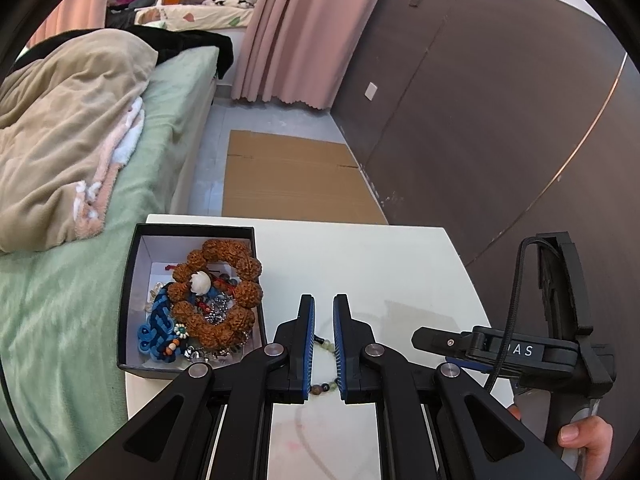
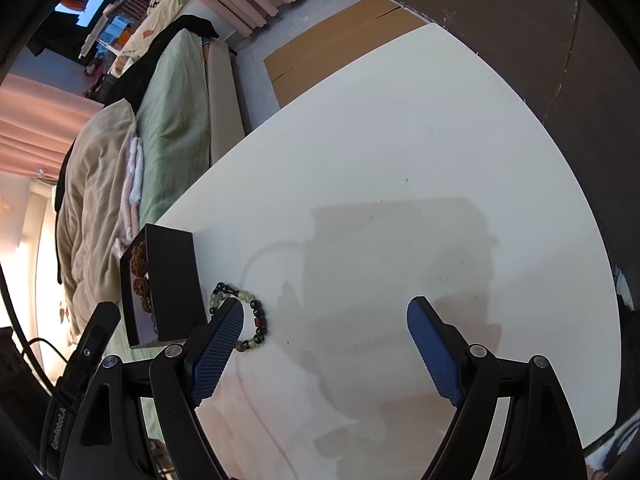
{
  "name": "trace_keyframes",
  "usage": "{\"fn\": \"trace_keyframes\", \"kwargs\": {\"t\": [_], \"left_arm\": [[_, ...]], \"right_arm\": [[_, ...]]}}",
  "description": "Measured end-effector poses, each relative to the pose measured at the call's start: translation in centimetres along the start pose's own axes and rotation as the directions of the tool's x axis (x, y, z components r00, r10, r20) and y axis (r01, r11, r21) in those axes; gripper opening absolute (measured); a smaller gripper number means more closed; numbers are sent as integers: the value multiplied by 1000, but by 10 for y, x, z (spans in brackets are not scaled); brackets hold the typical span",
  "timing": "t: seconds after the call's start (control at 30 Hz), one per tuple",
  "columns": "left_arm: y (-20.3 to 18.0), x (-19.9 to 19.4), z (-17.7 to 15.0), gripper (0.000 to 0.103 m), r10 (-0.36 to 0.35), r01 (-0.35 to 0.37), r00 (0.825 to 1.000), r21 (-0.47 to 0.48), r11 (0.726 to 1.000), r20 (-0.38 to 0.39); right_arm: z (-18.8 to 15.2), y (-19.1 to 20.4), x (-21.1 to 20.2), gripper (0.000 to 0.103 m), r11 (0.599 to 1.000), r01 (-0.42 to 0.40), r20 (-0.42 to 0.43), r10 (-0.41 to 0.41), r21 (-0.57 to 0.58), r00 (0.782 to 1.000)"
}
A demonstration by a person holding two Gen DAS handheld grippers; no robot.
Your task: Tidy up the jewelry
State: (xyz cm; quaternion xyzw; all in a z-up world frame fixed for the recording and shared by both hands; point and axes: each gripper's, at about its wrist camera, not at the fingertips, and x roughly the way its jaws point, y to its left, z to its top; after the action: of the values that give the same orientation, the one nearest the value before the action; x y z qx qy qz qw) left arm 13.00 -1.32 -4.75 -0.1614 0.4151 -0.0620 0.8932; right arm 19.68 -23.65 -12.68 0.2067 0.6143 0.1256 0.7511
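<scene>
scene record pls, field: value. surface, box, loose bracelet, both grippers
surface: white table, beside a bed
box: black open box at the table's left edge, holding a brown nut-bead bracelet, a blue knotted cord piece and other jewelry
loose item: green and dark beaded bracelet lying on the table just right of the box
left gripper: jaws nearly shut, above the bracelet, no grip visible
right gripper: jaws wide open, nothing between them
</scene>
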Motion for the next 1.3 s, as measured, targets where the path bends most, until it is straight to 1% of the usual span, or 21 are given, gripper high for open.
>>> {"fn": "trace_keyframes", "kwargs": {"t": [0.23,0.73,1.3], "left_arm": [[-1,1,-1,9,5,-5,1000,10,1000,2],[-2,3,-2,9,7,-7,1000,14,1000,-5],[-4,8,-4,9,14,-14,999,21,1000,-32]], "right_arm": [[-2,1,5,84,1000,12,-20,-12,-10,1000],[-1,3,5,84,1000,13,-21,-13,-13,1000],[-4,6,13,84,999,35,-51,-37,-36,998]]}}
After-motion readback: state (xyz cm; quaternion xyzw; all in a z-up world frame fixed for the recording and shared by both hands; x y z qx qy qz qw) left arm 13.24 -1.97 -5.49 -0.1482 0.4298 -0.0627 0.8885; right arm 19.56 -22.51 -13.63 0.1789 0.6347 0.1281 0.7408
